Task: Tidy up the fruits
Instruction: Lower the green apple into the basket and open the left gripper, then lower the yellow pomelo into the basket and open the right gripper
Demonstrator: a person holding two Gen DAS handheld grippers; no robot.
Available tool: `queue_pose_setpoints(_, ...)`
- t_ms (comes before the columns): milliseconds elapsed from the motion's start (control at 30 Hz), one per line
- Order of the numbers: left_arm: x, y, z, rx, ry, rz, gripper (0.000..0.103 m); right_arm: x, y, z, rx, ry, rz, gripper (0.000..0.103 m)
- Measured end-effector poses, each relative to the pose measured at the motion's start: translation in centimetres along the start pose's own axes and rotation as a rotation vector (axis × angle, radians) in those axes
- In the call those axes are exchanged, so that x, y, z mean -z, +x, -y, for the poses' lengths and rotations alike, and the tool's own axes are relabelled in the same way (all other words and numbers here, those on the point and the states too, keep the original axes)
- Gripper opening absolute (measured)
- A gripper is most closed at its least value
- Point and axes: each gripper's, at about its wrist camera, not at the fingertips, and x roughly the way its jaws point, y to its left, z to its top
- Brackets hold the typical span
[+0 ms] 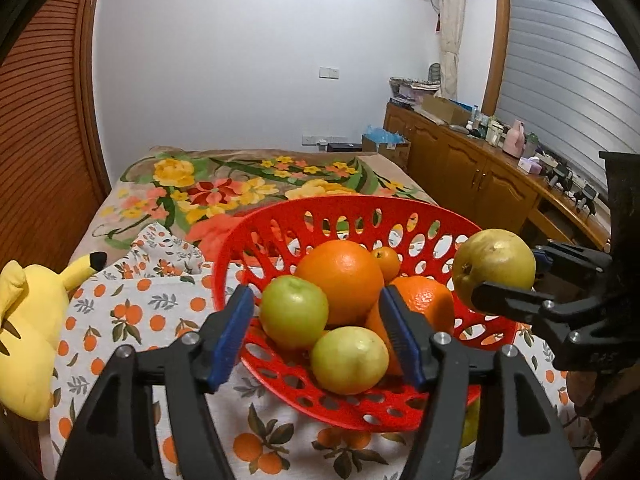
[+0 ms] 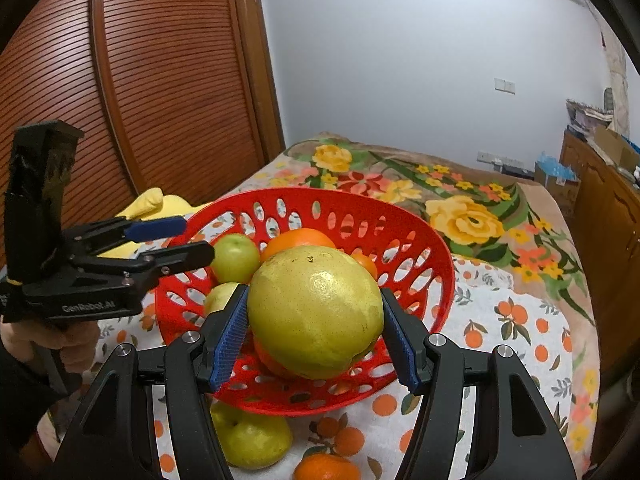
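Observation:
A red perforated basket [image 1: 280, 216] [image 2: 436, 248] sits on the orange-print cloth. It holds two green apples [image 1: 294, 311], two big oranges [image 1: 340, 280] and a small mandarin [image 1: 386, 262]. My right gripper [image 2: 316, 320] is shut on a yellow-green pear [image 2: 316, 312] and holds it above the basket's near side; in the left wrist view the pear [image 1: 494, 268] hangs over the right rim. My left gripper [image 1: 316, 336] is open and empty just above the basket's near edge; it shows in the right wrist view [image 2: 180, 240] at the left rim.
A second pear [image 2: 252, 436] and a mandarin [image 2: 326, 466] lie on the cloth in front of the basket. A yellow plush toy [image 1: 24, 336] lies left. The floral blanket [image 1: 240, 184] covers the bed beyond. A wooden cabinet [image 1: 480, 176] stands to the right.

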Motion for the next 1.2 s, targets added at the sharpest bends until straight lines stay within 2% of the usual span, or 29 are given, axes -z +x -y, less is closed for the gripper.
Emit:
queue_pose_setpoints(100, -0.1, -0.4, -0.4, -0.013, -0.004, 0.014, 0.070, -0.5, 0.5, 0.0, 0.008, -0.013, -0.004, 0.065)
queue_pose_setpoints(667, 0.6, -1.9, -1.4, -0.057, -0.012, 0.037, 0.072, -3.0, 4.2, 1.5, 0.047, -0.021, -0.053, 0.065)
queue_pose_setpoints(1200, 1.4, -2.2, -1.7, -0.060, -0.024, 0.029, 0.072, -3.2, 7.2, 2.1, 0.110, -0.053, -0.135, 0.065)
